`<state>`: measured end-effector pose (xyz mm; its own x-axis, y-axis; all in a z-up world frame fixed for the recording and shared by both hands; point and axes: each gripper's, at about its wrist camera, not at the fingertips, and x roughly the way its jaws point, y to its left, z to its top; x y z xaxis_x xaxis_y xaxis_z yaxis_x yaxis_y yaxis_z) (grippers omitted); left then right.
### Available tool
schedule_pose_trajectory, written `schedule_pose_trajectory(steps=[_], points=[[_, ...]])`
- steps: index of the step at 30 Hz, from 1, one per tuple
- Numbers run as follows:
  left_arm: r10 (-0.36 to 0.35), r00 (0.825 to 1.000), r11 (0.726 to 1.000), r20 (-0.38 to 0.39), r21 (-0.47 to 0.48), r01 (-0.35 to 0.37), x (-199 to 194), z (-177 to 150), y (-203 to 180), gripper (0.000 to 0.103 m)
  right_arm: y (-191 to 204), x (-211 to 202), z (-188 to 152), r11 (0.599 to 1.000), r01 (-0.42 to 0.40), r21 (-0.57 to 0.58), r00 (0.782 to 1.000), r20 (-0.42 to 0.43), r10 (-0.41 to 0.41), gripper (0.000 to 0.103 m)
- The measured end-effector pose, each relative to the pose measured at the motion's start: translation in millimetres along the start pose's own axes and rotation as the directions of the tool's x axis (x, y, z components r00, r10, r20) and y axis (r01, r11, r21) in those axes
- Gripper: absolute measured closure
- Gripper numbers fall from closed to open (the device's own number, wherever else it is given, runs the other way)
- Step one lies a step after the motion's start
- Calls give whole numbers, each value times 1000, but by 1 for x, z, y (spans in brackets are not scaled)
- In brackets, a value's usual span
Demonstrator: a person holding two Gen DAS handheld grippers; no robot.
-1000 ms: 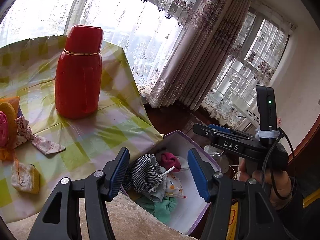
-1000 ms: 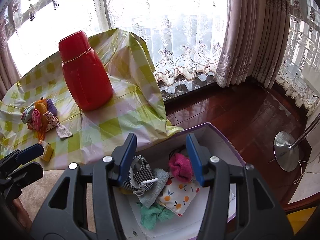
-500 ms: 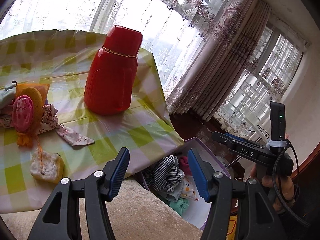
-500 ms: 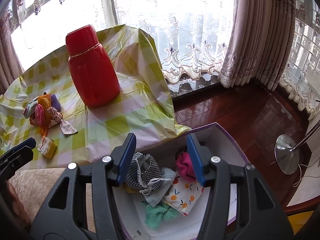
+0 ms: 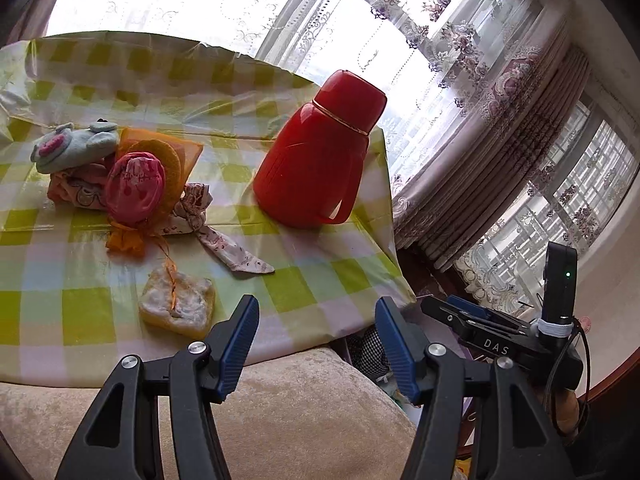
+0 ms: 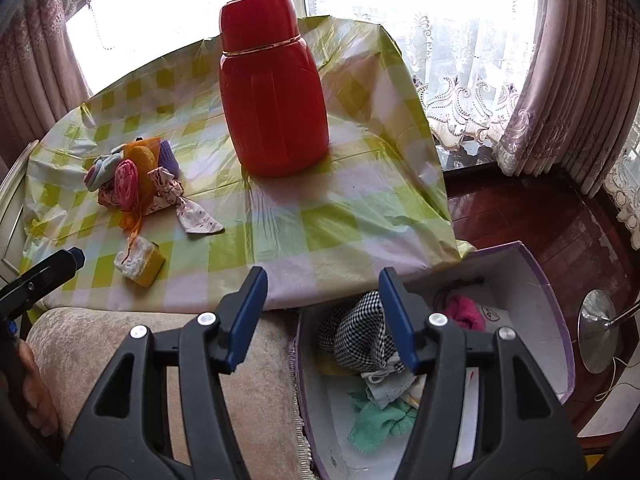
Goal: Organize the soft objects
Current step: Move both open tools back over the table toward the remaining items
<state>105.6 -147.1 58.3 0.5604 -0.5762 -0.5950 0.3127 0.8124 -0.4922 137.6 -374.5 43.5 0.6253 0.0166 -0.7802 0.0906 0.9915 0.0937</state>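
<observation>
A pile of soft objects point(image 5: 120, 176) lies on the checked tablecloth: a grey plush, a pink pouch point(image 5: 134, 186), an orange mesh bag, a patterned cloth point(image 5: 224, 240). A yellow sponge point(image 5: 176, 308) lies nearer. The pile also shows in the right wrist view point(image 6: 132, 180), as does the sponge point(image 6: 140, 262). A purple-edged box point(image 6: 552, 300) on the floor holds a checked pouch point(image 6: 360, 336), a pink cloth point(image 6: 464, 312) and a green cloth point(image 6: 380, 420). My left gripper point(image 5: 316, 344) is open and empty over the sofa arm. My right gripper point(image 6: 322, 316) is open and empty above the box's left edge.
A tall red thermos point(image 5: 316, 160) stands on the table, right of the pile; it also shows in the right wrist view point(image 6: 272, 88). A beige sofa arm point(image 6: 160, 344) lies between me and the table. A lamp base point(image 6: 600, 328) stands on the dark wooden floor.
Both grippers have swung left and up from the box toward the table. The pile and sponge now fill more of the left view; the box has slid right. Both stay open.
</observation>
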Motion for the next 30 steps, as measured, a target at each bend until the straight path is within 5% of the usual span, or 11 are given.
schedule_pose_trajectory(steps=[13, 30], points=[[102, 994, 987, 27, -127, -98, -20, 7, 65, 42, 98, 40, 1, 975, -165, -150, 984, -93, 152, 33], [161, 986, 964, 45, -221, -147, -32, 16, 119, 42, 188, 100, -2, 883, -286, -373, 945, -260, 197, 22]])
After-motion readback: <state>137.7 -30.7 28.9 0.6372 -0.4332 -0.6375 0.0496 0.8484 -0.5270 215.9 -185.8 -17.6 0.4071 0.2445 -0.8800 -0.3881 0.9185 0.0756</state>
